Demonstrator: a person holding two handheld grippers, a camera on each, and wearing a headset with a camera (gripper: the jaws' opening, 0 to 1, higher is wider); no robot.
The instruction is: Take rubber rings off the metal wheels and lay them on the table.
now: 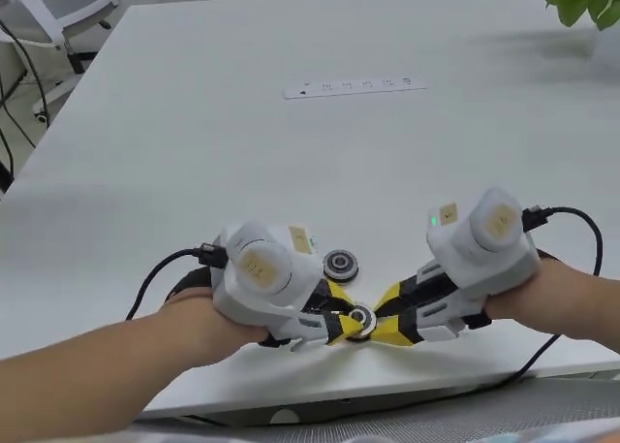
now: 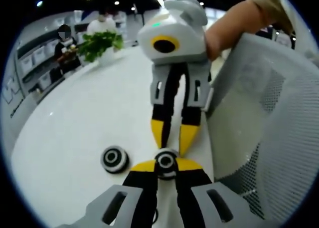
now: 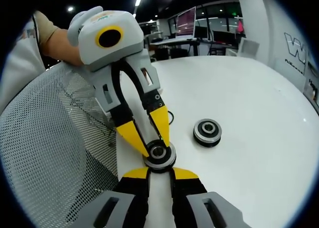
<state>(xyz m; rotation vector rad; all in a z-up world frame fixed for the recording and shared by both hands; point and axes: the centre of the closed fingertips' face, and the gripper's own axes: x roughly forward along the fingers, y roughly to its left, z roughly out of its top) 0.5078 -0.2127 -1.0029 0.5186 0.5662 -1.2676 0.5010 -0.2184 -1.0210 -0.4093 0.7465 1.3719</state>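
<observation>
Near edge of table [image 1: 194, 123]: left gripper [image 1: 341, 320] clamps a wheel [image 1: 361, 318]. Right gripper [image 1: 382, 323], jaws nearly together, noses its rim; whether it grips the rubber ring [image 3: 170, 157] is unclear. Second wheel [image 1: 340, 265] lies just beyond, left. Step looks like ring removal; next calls for pinching the ring and peeling outward.

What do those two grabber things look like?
Both the left gripper and right gripper have rounded white bodies with a yellowish round patch, grey frames, and black jaws tipped yellow. A black cable runs from each. The right one shows a small green light.
</observation>
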